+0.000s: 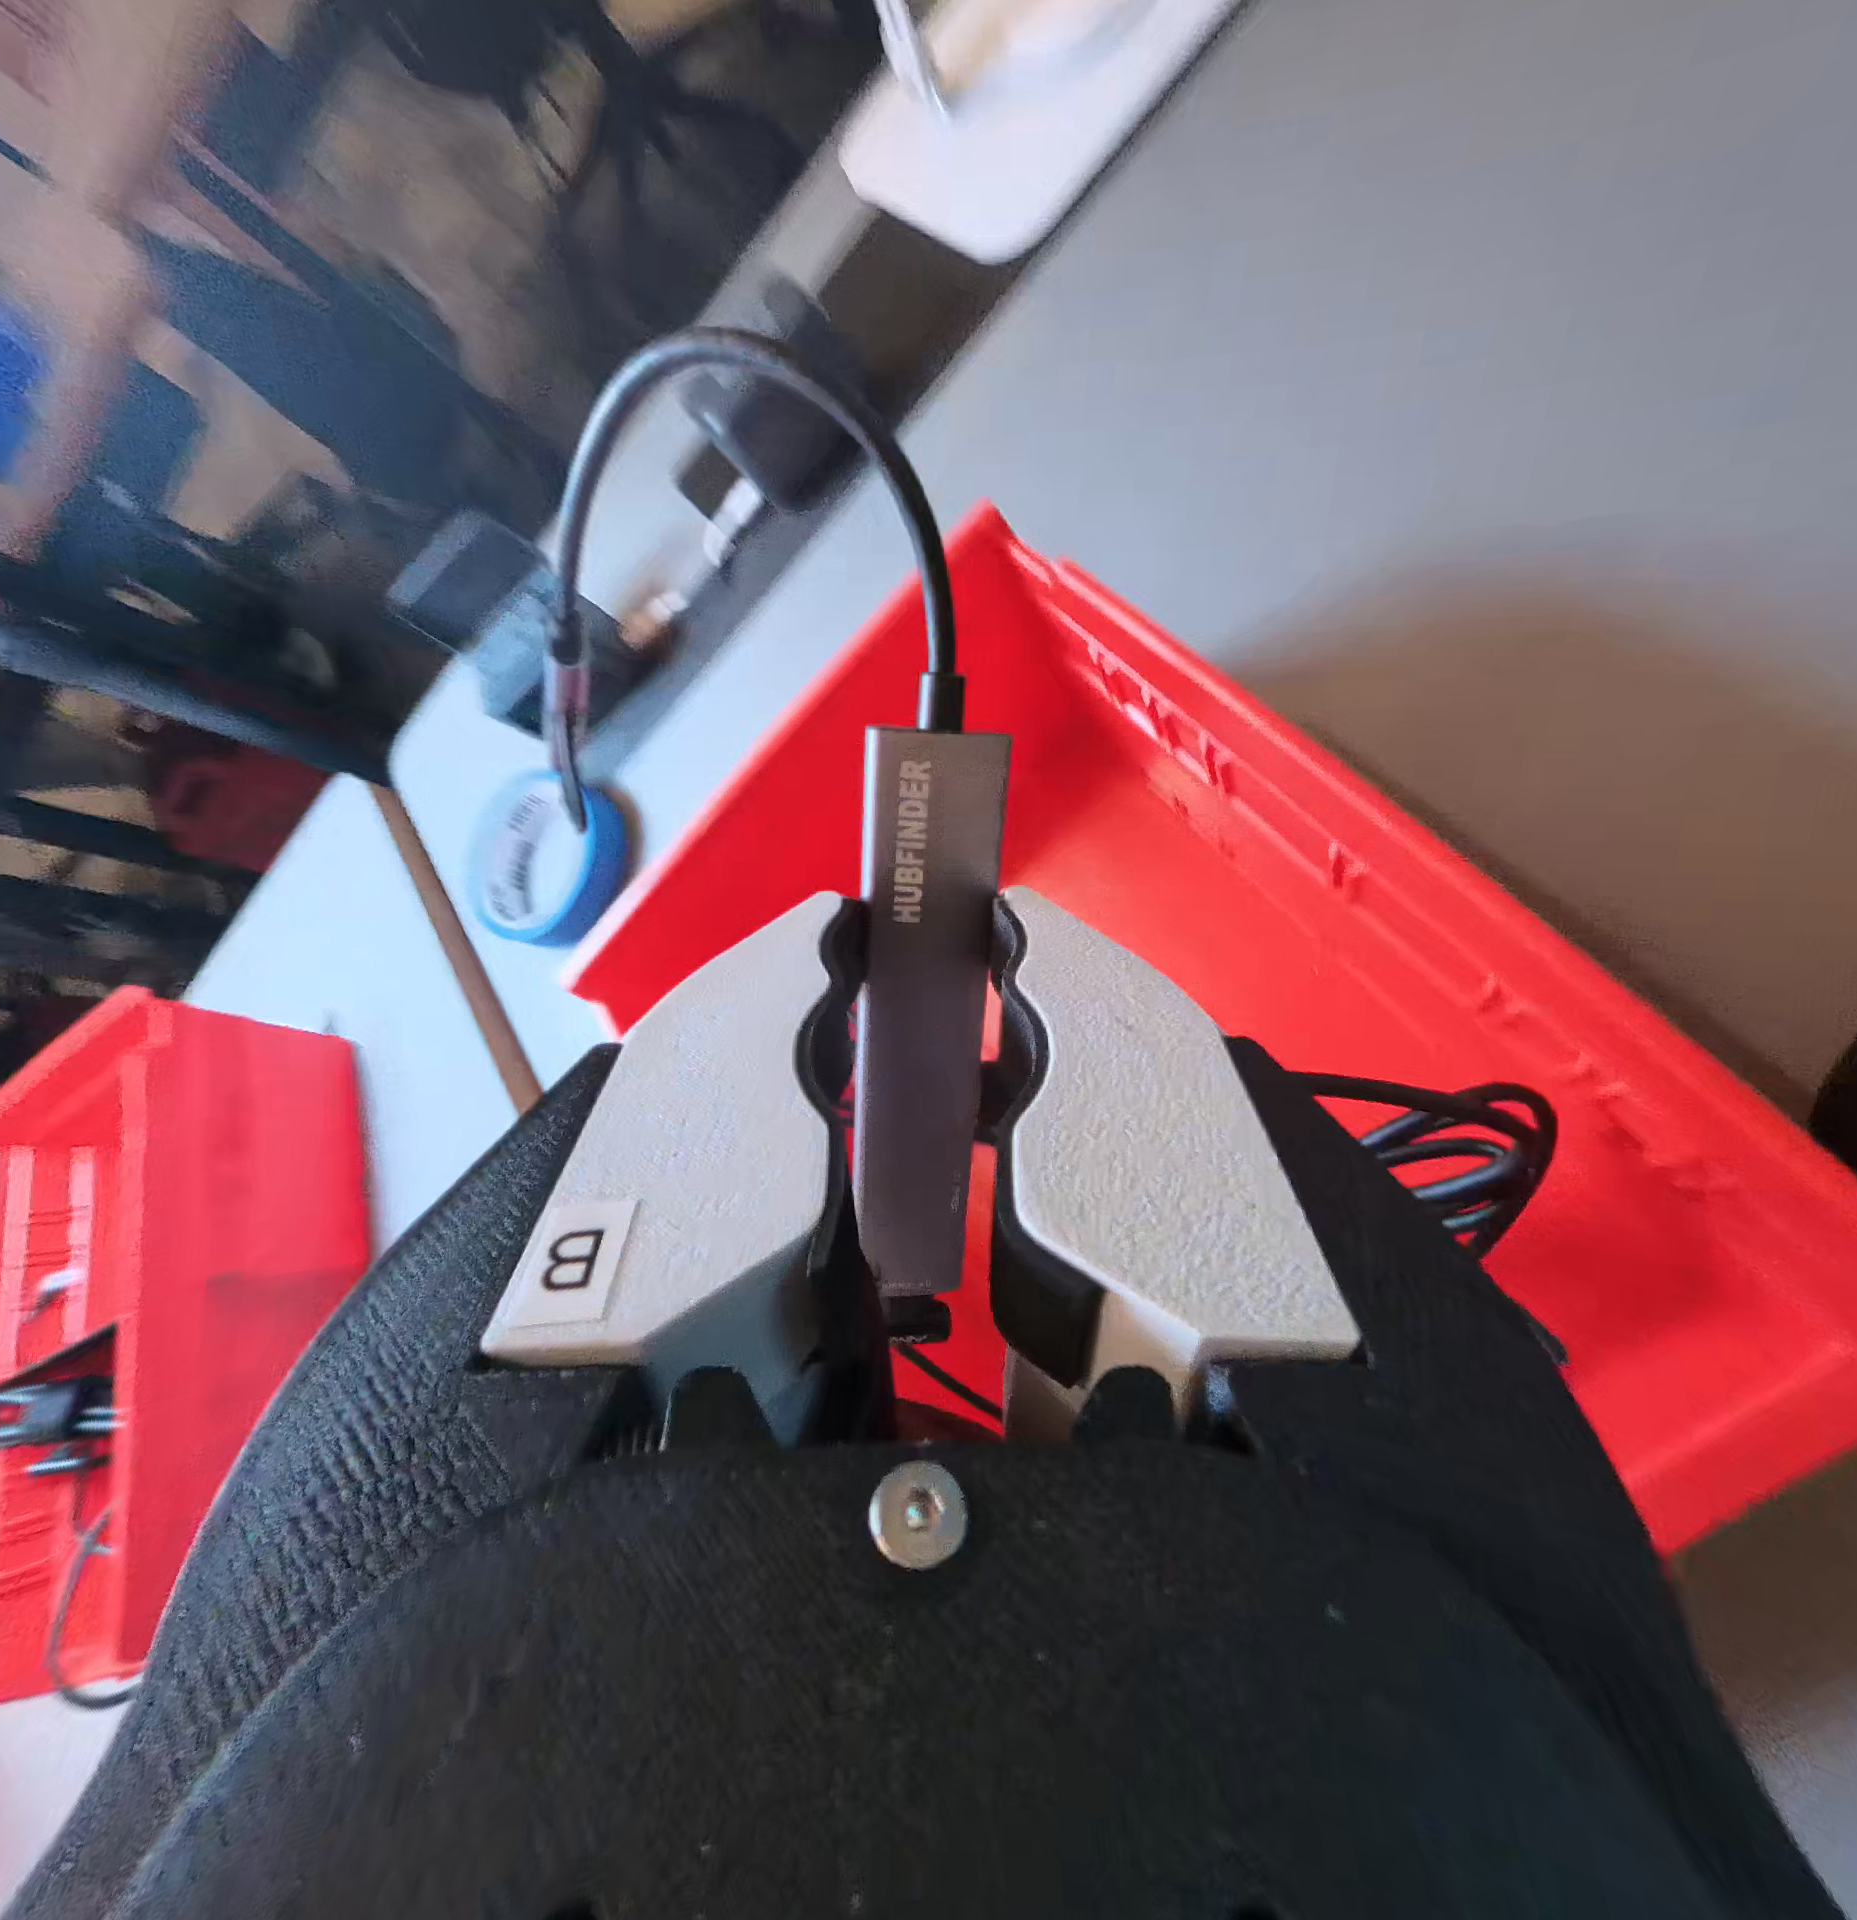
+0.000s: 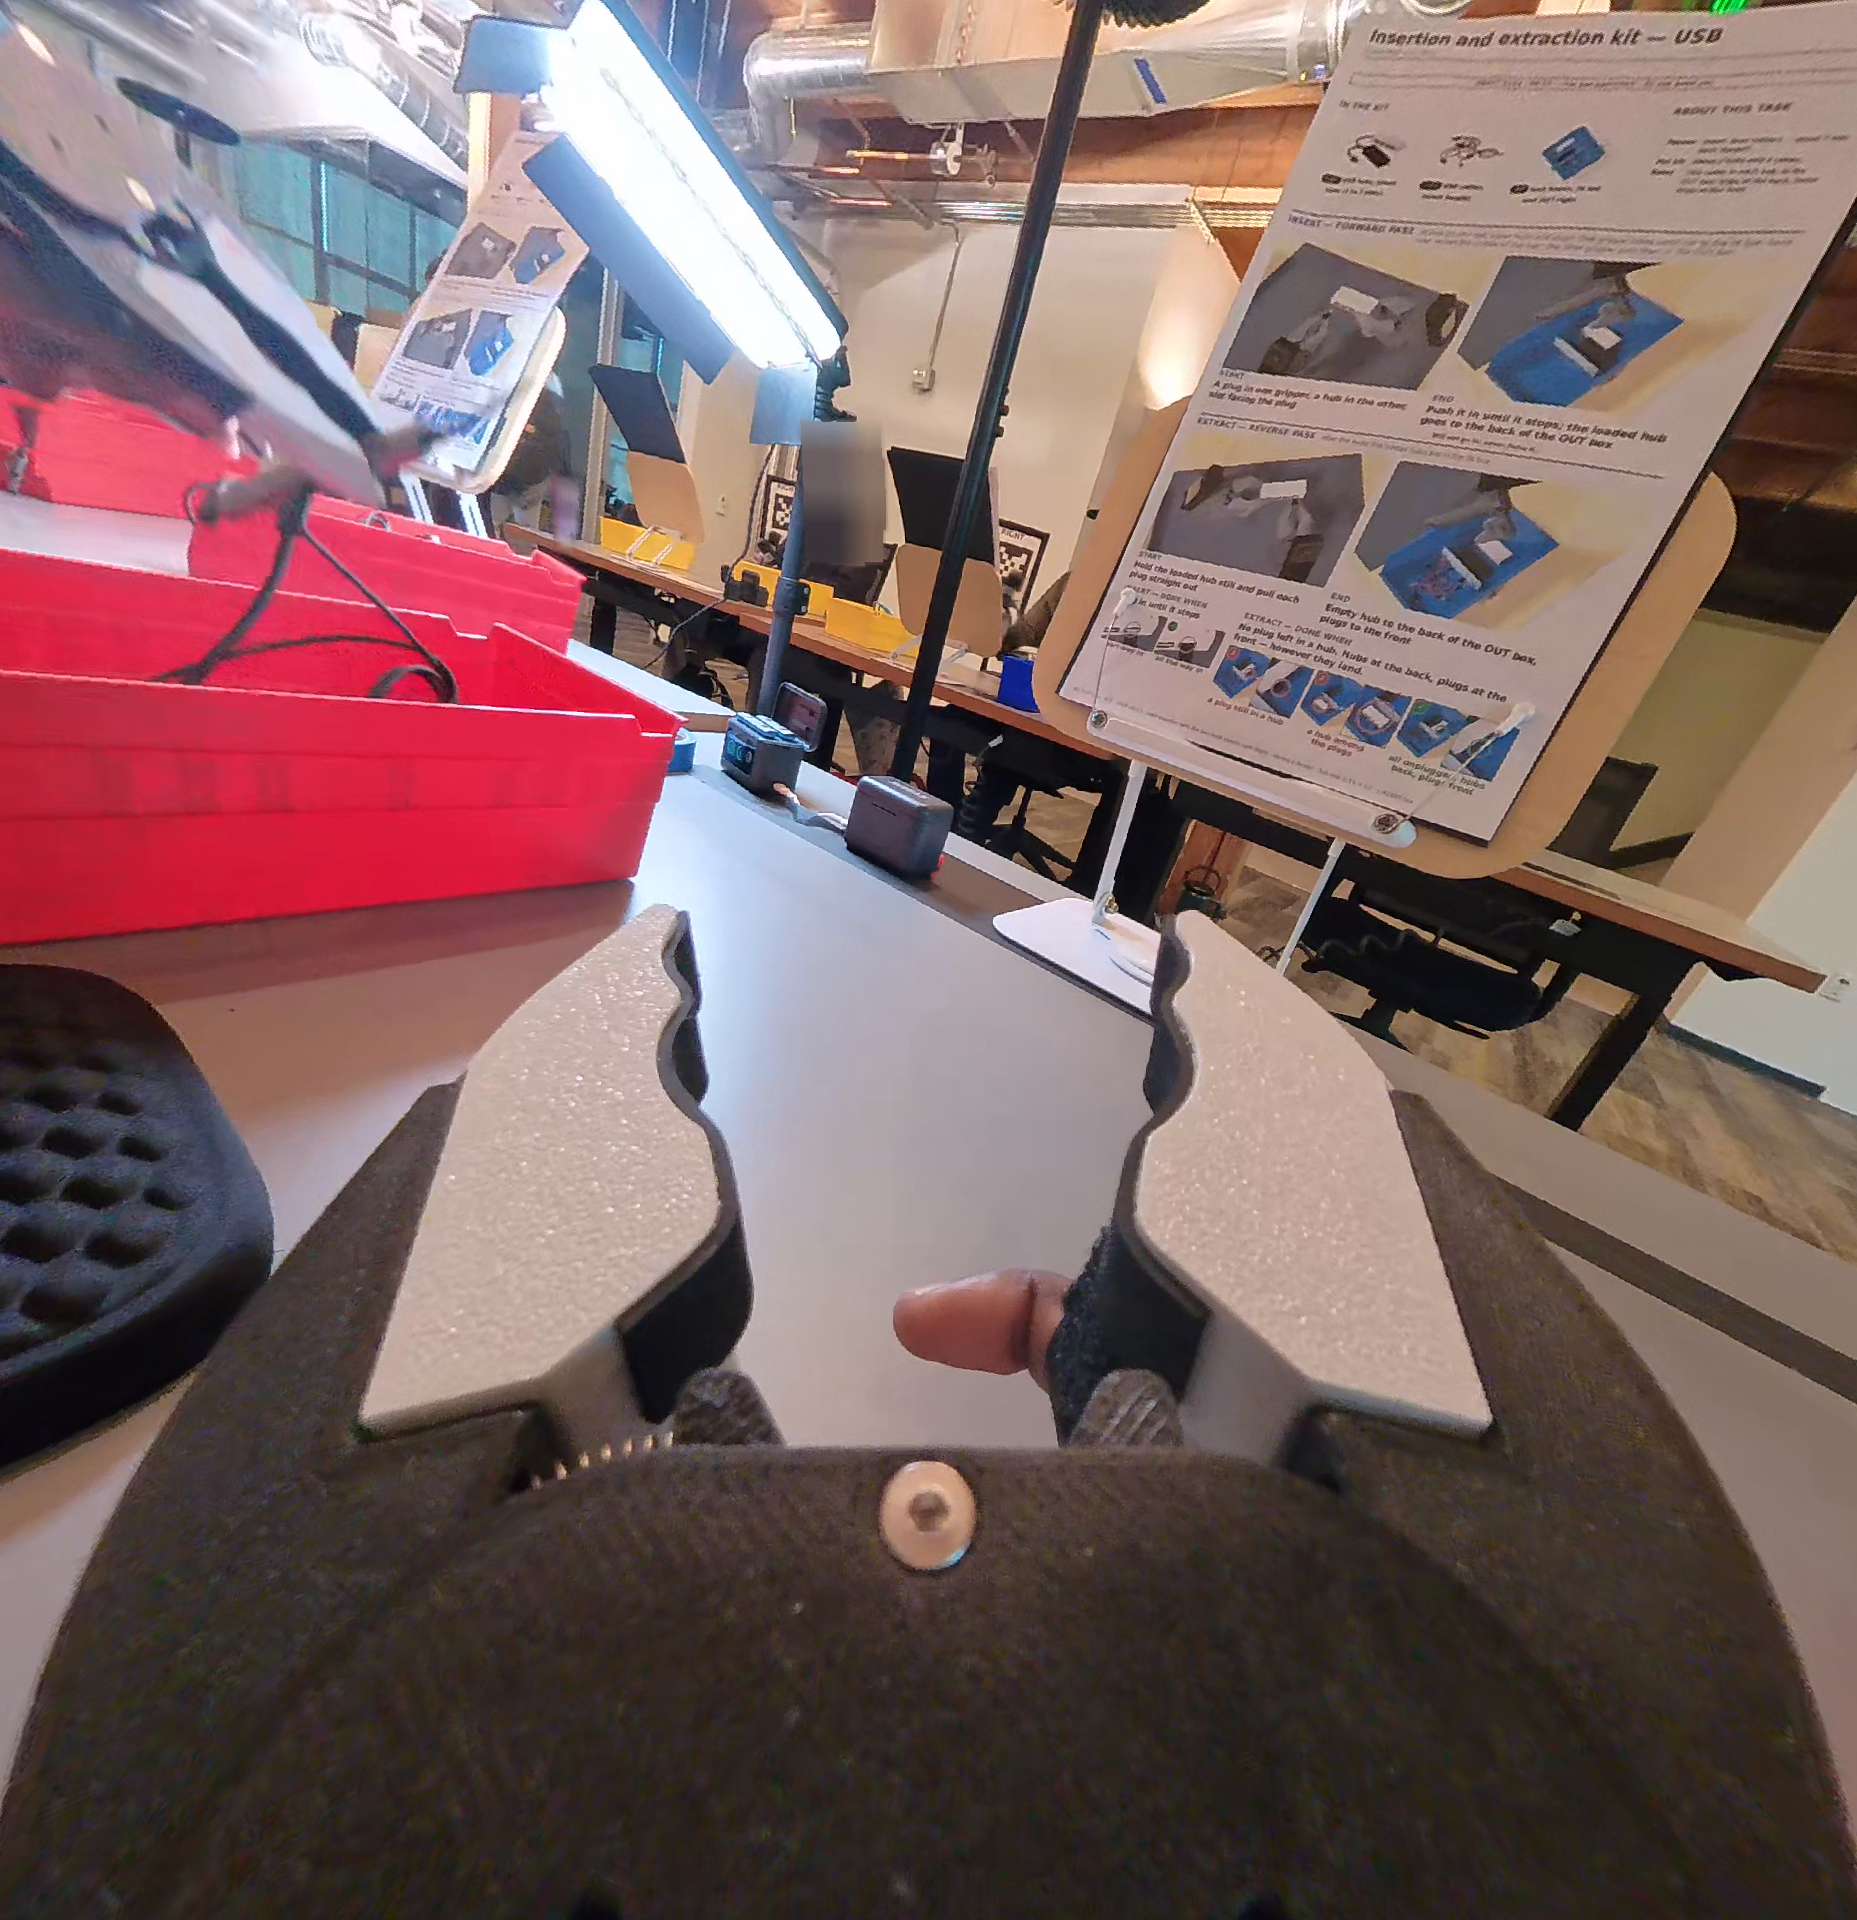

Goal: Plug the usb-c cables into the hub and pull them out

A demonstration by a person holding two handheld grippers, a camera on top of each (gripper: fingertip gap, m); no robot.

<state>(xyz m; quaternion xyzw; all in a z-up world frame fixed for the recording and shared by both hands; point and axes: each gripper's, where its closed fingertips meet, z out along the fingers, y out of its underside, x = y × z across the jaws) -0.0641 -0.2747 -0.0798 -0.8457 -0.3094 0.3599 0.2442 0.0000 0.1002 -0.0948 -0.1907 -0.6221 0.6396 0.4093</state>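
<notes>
Left wrist view: left tongs [image 1: 929,920] clenched on grey hub [image 1: 929,997] at frame centre, its short black cable [image 1: 758,416] looping upward, red bin [image 1: 1319,935] behind on desk [image 1: 1475,364]; right wrist view: right tongs [image 2: 924,935] released, nothing between them, red bin [image 2: 311,810] at left of frame, black cables [image 2: 280,623] inside.
</notes>
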